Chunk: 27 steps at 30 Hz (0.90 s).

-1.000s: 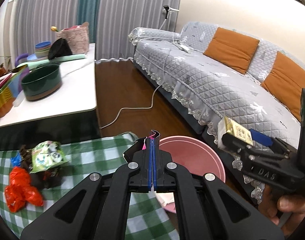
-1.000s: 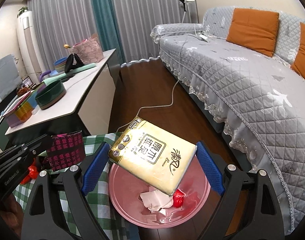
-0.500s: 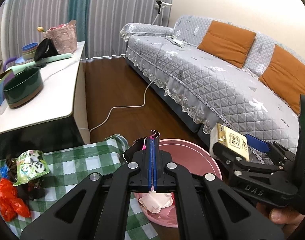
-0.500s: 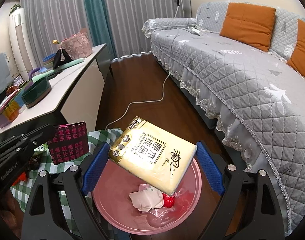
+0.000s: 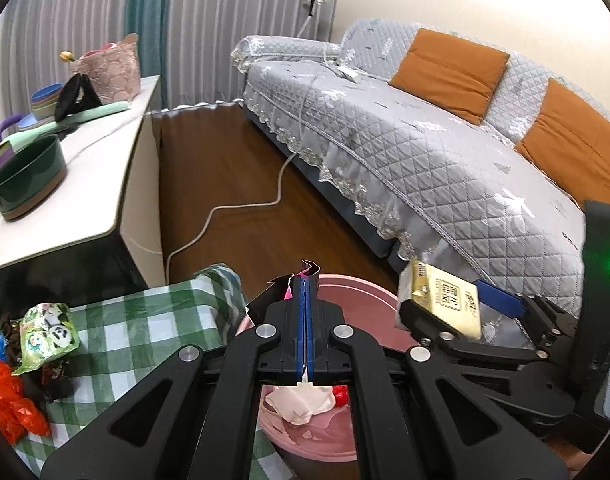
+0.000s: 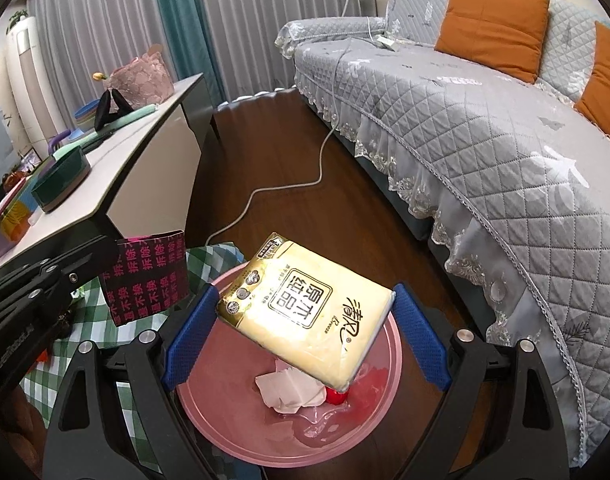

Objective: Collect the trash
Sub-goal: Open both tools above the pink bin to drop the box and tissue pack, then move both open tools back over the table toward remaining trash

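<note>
Clamped wide across a yellow tissue pack (image 6: 305, 312), the right gripper (image 6: 305, 332) holds it by both ends between its blue pads (image 6: 189, 340), tilted, directly above the pink bin (image 6: 233, 436). Jaws of the left gripper (image 5: 305, 336) are pressed fully together on a thin black wrapper with pink lettering (image 6: 149, 276), which hangs over the green checked tablecloth (image 5: 145, 344) at the bin's left rim. Inside the bin lie a crumpled pale tissue (image 6: 289, 392) and a small red scrap (image 6: 337, 396) just beside it. On the cloth, well left of the bin, sit a green panda snack bag (image 5: 49, 332), a red-orange wrapper (image 5: 13, 404) and some dark wrappers touching them. Beyond, a white cable (image 5: 233, 216) runs across the wooden floor between a white table (image 5: 77, 204) on the far left and a grey quilted sofa (image 5: 405, 160) on the right.
</note>
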{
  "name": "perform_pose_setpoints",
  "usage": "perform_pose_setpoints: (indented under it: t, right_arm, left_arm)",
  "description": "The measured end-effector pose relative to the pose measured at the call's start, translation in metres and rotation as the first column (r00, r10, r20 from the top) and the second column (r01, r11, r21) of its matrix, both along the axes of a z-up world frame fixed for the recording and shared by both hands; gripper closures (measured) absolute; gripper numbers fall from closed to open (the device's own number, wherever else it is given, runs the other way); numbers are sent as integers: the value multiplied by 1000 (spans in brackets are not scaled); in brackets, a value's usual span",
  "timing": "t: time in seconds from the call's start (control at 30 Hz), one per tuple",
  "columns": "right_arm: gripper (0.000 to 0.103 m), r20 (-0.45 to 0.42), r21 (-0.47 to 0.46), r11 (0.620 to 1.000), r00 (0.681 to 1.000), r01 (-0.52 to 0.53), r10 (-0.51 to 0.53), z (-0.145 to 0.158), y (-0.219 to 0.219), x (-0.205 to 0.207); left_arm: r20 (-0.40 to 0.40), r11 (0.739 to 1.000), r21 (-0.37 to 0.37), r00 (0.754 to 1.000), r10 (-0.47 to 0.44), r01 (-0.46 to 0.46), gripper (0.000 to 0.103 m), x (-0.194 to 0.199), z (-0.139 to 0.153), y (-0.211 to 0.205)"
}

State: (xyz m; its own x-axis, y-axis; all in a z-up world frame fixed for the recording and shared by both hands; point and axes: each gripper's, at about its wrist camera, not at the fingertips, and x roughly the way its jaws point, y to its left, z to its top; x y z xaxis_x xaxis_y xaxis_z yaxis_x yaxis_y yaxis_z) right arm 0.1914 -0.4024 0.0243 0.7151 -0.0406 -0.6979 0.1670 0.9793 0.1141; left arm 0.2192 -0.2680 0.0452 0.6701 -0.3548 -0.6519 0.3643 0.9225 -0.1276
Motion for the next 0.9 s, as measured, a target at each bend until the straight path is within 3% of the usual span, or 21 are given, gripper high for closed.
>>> perform_pose_setpoints:
  t: [0.63,0.9]
  right_arm:
    - [13,23,-11,1000,999,-28,28,11,8,-7]
    - [15,100,-26,997,992,-72,75,31,29,-19]
  left_arm:
    - [39,999,-6,998,43,-43,101,-24,33,27]
    - [81,997,-16,993,81,-80,101,-46,59,65]
